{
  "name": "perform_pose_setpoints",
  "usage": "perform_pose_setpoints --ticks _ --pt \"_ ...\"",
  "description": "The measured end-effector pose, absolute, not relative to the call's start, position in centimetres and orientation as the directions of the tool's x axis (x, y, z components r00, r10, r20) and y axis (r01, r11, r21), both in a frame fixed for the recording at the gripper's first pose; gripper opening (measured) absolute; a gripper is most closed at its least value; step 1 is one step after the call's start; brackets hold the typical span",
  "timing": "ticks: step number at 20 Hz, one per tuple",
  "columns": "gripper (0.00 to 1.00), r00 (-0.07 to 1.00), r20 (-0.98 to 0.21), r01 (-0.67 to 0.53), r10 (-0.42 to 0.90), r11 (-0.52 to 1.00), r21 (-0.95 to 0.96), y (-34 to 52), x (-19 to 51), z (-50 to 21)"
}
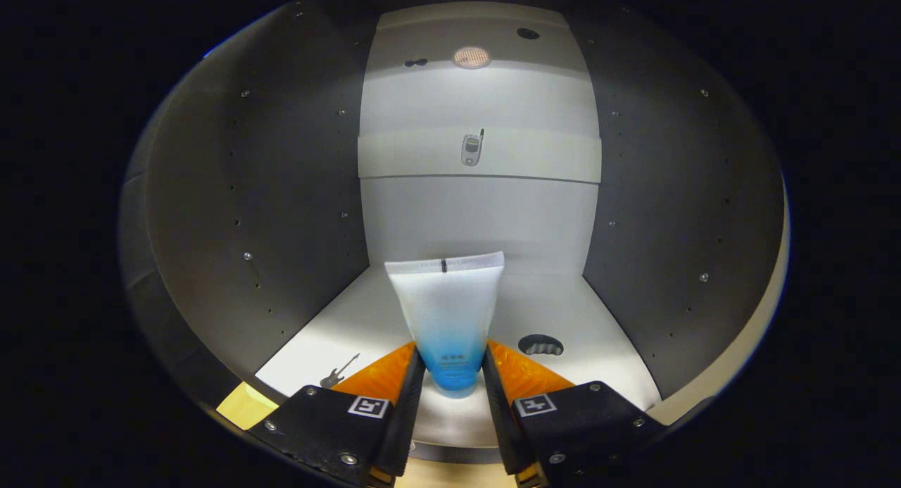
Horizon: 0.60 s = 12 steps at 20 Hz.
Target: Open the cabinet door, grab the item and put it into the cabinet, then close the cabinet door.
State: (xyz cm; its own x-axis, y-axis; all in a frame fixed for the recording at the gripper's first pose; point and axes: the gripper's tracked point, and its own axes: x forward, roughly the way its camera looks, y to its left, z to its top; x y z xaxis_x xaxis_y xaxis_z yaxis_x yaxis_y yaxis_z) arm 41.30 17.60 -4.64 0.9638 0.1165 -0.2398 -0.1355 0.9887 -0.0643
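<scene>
A white tube with a blue lower end (448, 319) stands upright between my fingers, its flat sealed edge pointing up. My gripper (452, 365) is shut on the tube's blue end, both fingers pressing its sides. The tube is held inside the open cabinet (281, 213), just above the white bottom shelf (563, 312). The cabinet door is hidden from me.
Dark side walls (669, 213) close in left and right of the fingers. A white back panel (479, 220) and an upper shelf edge (479, 157) lie beyond the tube. Small stickers mark the shelf: a guitar (340, 372) on the left, a dark oval (540, 345) on the right.
</scene>
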Motion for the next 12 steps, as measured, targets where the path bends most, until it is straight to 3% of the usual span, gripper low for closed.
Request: perform_pose_setpoints --ticks 9,12 --pt "0.52 0.961 -0.244 -0.138 0.127 0.990 -0.028 17.53 41.57 -4.82" --pt "0.73 0.962 -0.235 -0.144 0.137 0.990 -0.010 18.03 41.54 -4.58"
